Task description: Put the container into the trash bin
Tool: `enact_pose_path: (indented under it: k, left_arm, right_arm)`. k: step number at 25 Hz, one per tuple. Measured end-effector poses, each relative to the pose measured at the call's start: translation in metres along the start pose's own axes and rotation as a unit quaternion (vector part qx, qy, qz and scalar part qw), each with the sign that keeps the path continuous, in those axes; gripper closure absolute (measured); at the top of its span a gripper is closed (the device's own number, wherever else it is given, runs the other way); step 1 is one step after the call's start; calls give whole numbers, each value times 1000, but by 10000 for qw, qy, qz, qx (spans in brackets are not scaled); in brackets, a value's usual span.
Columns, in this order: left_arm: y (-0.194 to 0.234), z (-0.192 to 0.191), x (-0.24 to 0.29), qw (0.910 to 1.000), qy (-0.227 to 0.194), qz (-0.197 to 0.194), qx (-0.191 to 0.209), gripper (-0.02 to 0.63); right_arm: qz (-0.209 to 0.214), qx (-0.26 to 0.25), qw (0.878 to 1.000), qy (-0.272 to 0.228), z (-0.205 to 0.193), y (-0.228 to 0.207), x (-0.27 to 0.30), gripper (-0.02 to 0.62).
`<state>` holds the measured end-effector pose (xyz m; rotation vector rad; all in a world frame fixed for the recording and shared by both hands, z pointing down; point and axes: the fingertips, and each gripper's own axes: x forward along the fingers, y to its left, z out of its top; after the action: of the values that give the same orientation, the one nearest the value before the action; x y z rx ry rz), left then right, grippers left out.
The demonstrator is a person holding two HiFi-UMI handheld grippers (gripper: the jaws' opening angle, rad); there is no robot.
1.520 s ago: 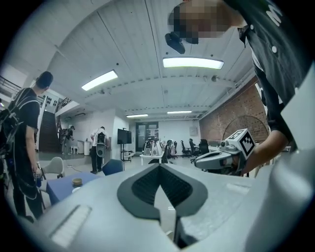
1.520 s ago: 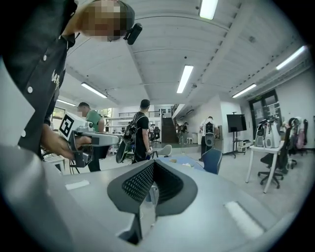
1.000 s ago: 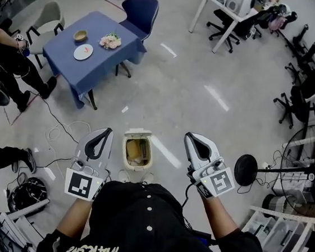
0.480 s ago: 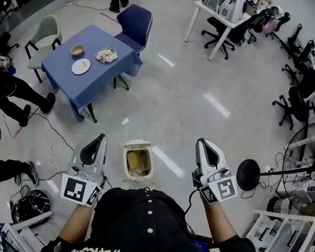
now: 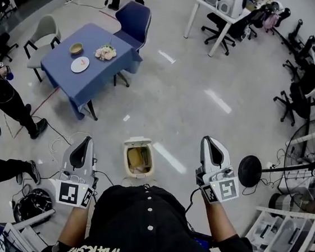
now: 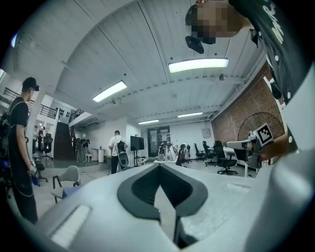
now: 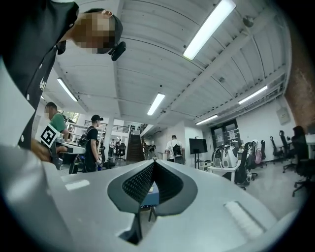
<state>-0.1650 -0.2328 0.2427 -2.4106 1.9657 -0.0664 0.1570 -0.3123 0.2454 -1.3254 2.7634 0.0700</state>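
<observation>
In the head view a small cream trash bin [image 5: 138, 158] stands on the floor just in front of me, lid open, with something tan lying inside. My left gripper [image 5: 87, 139] is held level to the bin's left, jaws shut and empty. My right gripper [image 5: 207, 138] is level to the bin's right, also shut with nothing in it. A tan bowl [image 5: 76, 48] sits on the blue table [image 5: 89, 78] farther off. The left gripper [image 6: 158, 167] and the right gripper [image 7: 153, 163] each show joined jaws pointing across the room in their own views.
The blue table also carries a white plate [image 5: 81, 64] and a flowery bunch [image 5: 105, 52], with a blue chair [image 5: 133, 18] and a grey chair [image 5: 44, 29] beside it. Cables [image 5: 60, 134] lie on the floor at left. A standing fan [image 5: 251, 172] is at right. People stand at the left edge.
Both grippers have drifted apart: the left one back and to the left, the right one a little to the right. Both stay shut and empty. The bin has not moved.
</observation>
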Motion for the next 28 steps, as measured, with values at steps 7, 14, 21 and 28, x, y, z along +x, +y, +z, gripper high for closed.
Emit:
enact_pose_path:
  k: [7,14,21,28]
  left_arm:
    - [11,-4,-10,9993,43,372,88,604]
    - [10,-3,-10,9993,18,372,70,606]
    - [3,-3,-9,9993,0,357,51,604]
    - [-1,-2,-11,9994,4,332,27,604]
  right_arm:
    - [-190,-130,9997,127,-4,-9,-1,571]
    - [-17,-246,9996,133,-3,3,5,571]
    - [67,-276,9995,170,-3,7,6,571]
    - [217,-355,9990,191,-2,17,8,571]
